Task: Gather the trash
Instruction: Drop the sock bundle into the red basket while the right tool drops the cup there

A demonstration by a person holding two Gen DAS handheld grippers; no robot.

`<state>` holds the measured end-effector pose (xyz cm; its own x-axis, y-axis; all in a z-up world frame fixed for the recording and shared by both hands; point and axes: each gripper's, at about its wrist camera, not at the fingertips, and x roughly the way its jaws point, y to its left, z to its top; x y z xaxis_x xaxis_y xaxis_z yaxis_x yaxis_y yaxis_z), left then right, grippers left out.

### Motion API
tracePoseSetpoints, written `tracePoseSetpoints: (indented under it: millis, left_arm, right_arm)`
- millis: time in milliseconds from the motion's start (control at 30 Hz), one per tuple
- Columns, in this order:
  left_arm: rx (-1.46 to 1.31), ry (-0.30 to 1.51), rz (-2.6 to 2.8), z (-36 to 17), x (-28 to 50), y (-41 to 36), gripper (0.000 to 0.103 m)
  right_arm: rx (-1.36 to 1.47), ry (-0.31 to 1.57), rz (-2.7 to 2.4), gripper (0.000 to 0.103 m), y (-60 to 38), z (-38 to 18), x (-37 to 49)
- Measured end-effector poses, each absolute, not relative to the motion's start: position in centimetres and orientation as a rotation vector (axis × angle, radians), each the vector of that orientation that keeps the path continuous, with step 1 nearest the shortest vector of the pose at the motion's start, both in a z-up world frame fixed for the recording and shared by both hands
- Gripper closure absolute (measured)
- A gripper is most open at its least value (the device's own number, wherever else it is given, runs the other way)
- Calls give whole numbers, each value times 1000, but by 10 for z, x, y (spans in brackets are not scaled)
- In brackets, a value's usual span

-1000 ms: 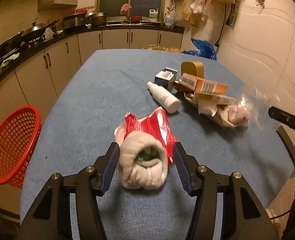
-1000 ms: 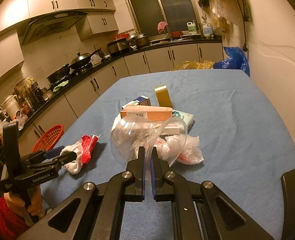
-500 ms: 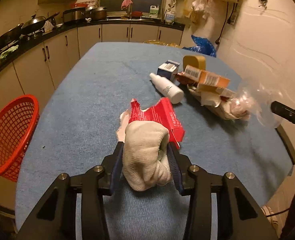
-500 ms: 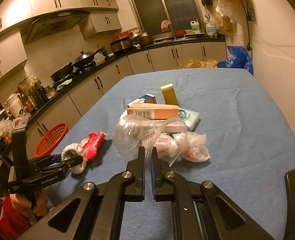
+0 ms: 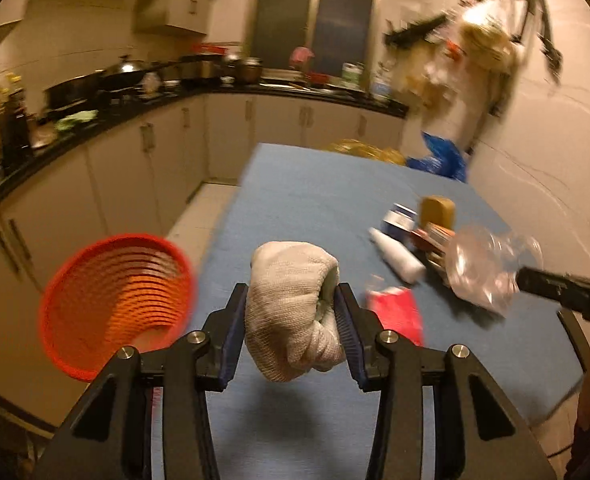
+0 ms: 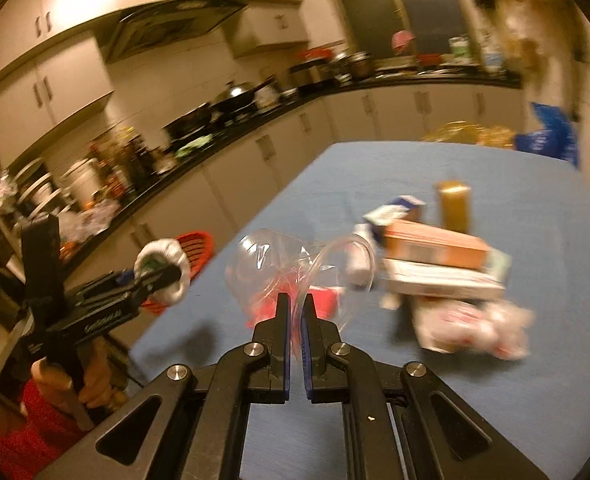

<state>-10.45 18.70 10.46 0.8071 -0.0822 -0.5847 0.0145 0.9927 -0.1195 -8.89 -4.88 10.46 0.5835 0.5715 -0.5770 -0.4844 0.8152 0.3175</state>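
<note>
Left gripper [image 5: 293, 314] clamped on rag [image 5: 291, 312], held clear above table's [image 5: 307, 184] left edge, likely for drop into basket [image 5: 115, 300] beside it. Right gripper [image 6: 295, 312] pinched on clear bag [image 6: 295, 264], lifted off table. Boxes [image 6: 435, 260] remain mid-table.

Your two wrist cameras look along the blue bench [image 5: 303, 196] toward the window, sharing its clutter.

The left claw [image 5: 291, 316] is clamped on a rolled sock [image 5: 293, 312] held off the bench, while the right claw [image 6: 295, 312], farther right, pinches a clear bag [image 6: 295, 264], jaws nearly touching.
</note>
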Motion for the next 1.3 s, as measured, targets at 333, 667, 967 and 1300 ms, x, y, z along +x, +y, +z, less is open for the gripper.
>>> tracePoseSetpoints:
  millis: [333,667,967,1300]
  left_arm:
    - [-154,635,235,96,-92,292,61]
    - [-220,725,307,49,-70,351,61]
    - [-222,689,304,51,-79,354,34]
    - [-224,636,252,73,-98,326,33]
  right_arm:
    - [1,775,775,98,101,111,-47]
    - [6,926,820,97,211,69,23]
    - [35,952,816,83,231,63,34]
    - [93,895,808,77,168,83,5]
